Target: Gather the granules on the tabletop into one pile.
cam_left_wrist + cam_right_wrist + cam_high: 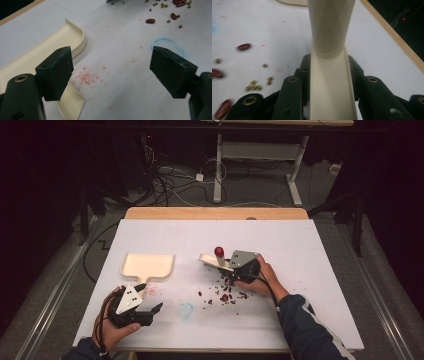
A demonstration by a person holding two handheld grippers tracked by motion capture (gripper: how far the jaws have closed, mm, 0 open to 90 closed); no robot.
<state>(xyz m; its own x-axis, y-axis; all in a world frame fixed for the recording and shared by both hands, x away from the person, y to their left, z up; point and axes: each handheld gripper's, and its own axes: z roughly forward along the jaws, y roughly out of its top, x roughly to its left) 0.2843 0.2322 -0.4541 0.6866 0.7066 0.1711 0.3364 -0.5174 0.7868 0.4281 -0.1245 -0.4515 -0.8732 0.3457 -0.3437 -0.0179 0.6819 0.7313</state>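
**Brush handle clamped in right jaws, left jaws wide and empty**

Jaws of the right gripper (329, 82) are closed tight on the cream handle of a brush (332, 75), which runs up between them and widens beyond the tips; that grip is plain in the right gripper view, while the high view shows the same gripper (235, 267) from above, with the brush (216, 261) sticking out past it toward the dustpan side and a red knob (219, 251) standing above it. Just beside these jaws, on their near side in the high view, lie scattered beans (225, 292), red and small green ones; the right gripper view has them blurred to the left of the jaws (244, 46).

Jaws of the left gripper (110, 72) stand far apart with nothing between them but bare white table (120, 50). Touching or just under the left-hand jaw is the cream dustpan (60, 42), its handle passing below that jaw. Ahead of the jaws are pink specks (86, 76) and a faint blue ring (166, 42), then the beans (150, 21) farther off. From above, this gripper (145, 312) sits just short of the dustpan (147, 266), well apart from the other hand.
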